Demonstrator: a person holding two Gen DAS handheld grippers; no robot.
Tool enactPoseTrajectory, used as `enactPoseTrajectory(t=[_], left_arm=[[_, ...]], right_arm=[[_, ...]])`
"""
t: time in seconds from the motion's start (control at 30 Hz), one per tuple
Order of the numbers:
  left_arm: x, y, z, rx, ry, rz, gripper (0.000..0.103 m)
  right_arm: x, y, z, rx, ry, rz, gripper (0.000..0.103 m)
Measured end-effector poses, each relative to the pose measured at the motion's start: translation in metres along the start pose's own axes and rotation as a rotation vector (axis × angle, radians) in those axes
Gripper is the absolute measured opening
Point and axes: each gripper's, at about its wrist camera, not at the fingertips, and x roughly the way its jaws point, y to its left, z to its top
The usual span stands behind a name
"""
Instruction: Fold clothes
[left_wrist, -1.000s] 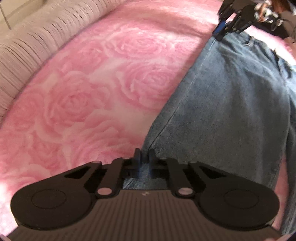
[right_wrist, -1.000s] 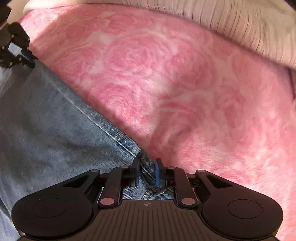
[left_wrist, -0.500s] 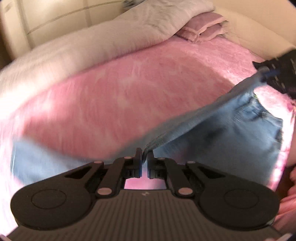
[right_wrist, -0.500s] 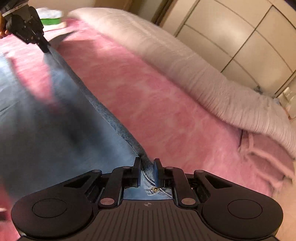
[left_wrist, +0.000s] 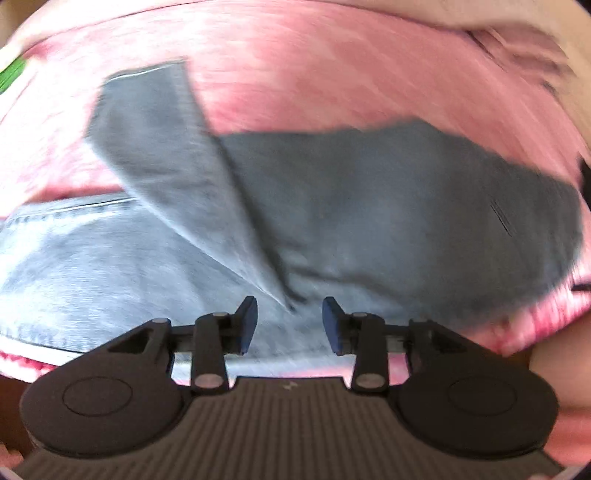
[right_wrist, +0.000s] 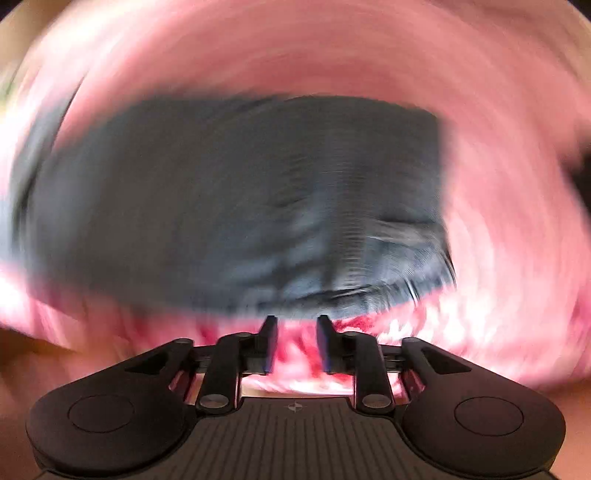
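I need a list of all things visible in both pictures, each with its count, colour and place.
jeans: one, blue denim, lying folded over on the blanket, under both claws
blanket: one, pink, all around the jeans
green thing: one, blurred, top left edge of left wrist view; cannot tell what
left claw: one, black with blue pads, open above the jeans
right claw: one, black with blue pads, open above the blanket beside the jeans' near edge

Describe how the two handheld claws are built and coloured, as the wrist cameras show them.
The left claw and right claw look alike: matte black linkage arms with silvery pivot pins, two round black discs at the sides, and a grey ribbed body plate bearing a small pale mark in the middle. The pads are dark blue. No cables or sleeves show.
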Motion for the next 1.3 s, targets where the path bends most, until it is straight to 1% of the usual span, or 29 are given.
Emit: enactPoseTrajectory(t=[0.03, 0.1, 0.13, 0.17, 0.23, 0.3, 0.4, 0.5, 0.53, 0.57, 0.6, 0.63, 0.7, 0.77, 0.83, 0.9, 1.0, 1.03, 1.07, 1.1, 1.13, 1.17, 1.23, 1.3], left_arm=[[0.002, 0.008, 0.006, -0.055, -0.004, 0.01, 0.038], [0.008, 0.024, 0.019, -0.163, -0.011, 0.014, 0.042], [0.012, 0.03, 0.025, -0.209, -0.01, 0.011, 0.043], [0.017, 0.035, 0.03, -0.248, -0.005, 0.005, 0.043], [0.03, 0.04, 0.04, -0.291, 0.014, 0.015, 0.043], [0.043, 0.042, 0.048, -0.315, 0.032, 0.035, 0.043], [0.06, 0.042, 0.054, -0.316, 0.054, 0.068, 0.043], [0.071, 0.041, 0.054, -0.295, 0.058, 0.077, 0.038], [0.073, 0.041, 0.053, -0.283, 0.053, 0.08, 0.033], [0.075, 0.04, 0.052, -0.268, 0.046, 0.086, 0.031], [0.076, 0.039, 0.051, -0.249, 0.039, 0.091, 0.027], [0.076, 0.04, 0.049, -0.237, 0.034, 0.091, 0.024], [0.073, 0.042, 0.048, -0.236, 0.029, 0.082, 0.024], [0.069, 0.045, 0.047, -0.256, 0.031, 0.067, 0.024], [0.069, 0.047, 0.046, -0.272, 0.036, 0.069, 0.027], [0.071, 0.044, 0.046, -0.257, 0.036, 0.079, 0.027], [0.075, 0.036, 0.047, -0.206, 0.03, 0.105, 0.027], [0.073, 0.036, 0.047, -0.2, 0.022, 0.109, 0.017], [0.07, 0.036, 0.046, -0.198, 0.009, 0.109, 0.008], [0.067, 0.037, 0.046, -0.196, -0.004, 0.109, 0.001], [0.064, 0.037, 0.045, -0.194, -0.016, 0.109, 0.001], [0.058, 0.038, 0.043, -0.201, -0.037, 0.107, 0.001], [0.038, 0.041, 0.034, -0.217, -0.106, 0.112, 0.0], [0.02, 0.042, 0.02, -0.225, -0.158, 0.131, 0.0]], right_arm=[[0.0, -0.017, 0.004, 0.165, -0.028, 0.035, 0.031], [0.002, -0.046, 0.004, 0.447, -0.081, 0.079, 0.035], [0.003, -0.061, 0.004, 0.586, -0.108, 0.101, 0.037], [0.004, -0.072, 0.0, 0.697, -0.129, 0.129, 0.038], [0.007, -0.086, -0.008, 0.869, -0.175, 0.19, 0.04], [0.009, -0.093, -0.012, 0.937, -0.213, 0.203, 0.04], [0.011, -0.095, -0.014, 0.988, -0.261, 0.213, 0.04], [0.016, -0.096, -0.013, 1.031, -0.279, 0.237, 0.04], [0.018, -0.097, -0.013, 1.043, -0.282, 0.243, 0.04], [0.02, -0.098, -0.01, 1.039, -0.283, 0.238, 0.04], [0.022, -0.099, -0.006, 1.033, -0.283, 0.232, 0.04], [0.021, -0.103, -0.009, 1.024, -0.278, 0.223, 0.04], [0.02, -0.108, -0.013, 1.021, -0.271, 0.216, 0.04], [0.017, -0.108, -0.017, 1.026, -0.271, 0.22, 0.04], [0.012, -0.109, -0.021, 1.013, -0.269, 0.22, 0.04], [0.014, -0.109, -0.02, 1.001, -0.264, 0.217, 0.041], [0.019, -0.111, -0.021, 1.019, -0.264, 0.223, 0.041], [0.02, -0.112, -0.021, 1.023, -0.266, 0.224, 0.041], [0.021, -0.112, -0.021, 1.027, -0.268, 0.224, 0.035], [0.019, -0.111, -0.019, 1.001, -0.272, 0.206, 0.024], [0.016, -0.109, -0.017, 0.973, -0.276, 0.187, 0.021], [0.01, -0.107, -0.015, 0.935, -0.301, 0.178, 0.016], [-0.004, -0.101, -0.01, 0.857, -0.354, 0.163, 0.014], [-0.02, -0.099, -0.008, 0.815, -0.403, 0.18, 0.013]])
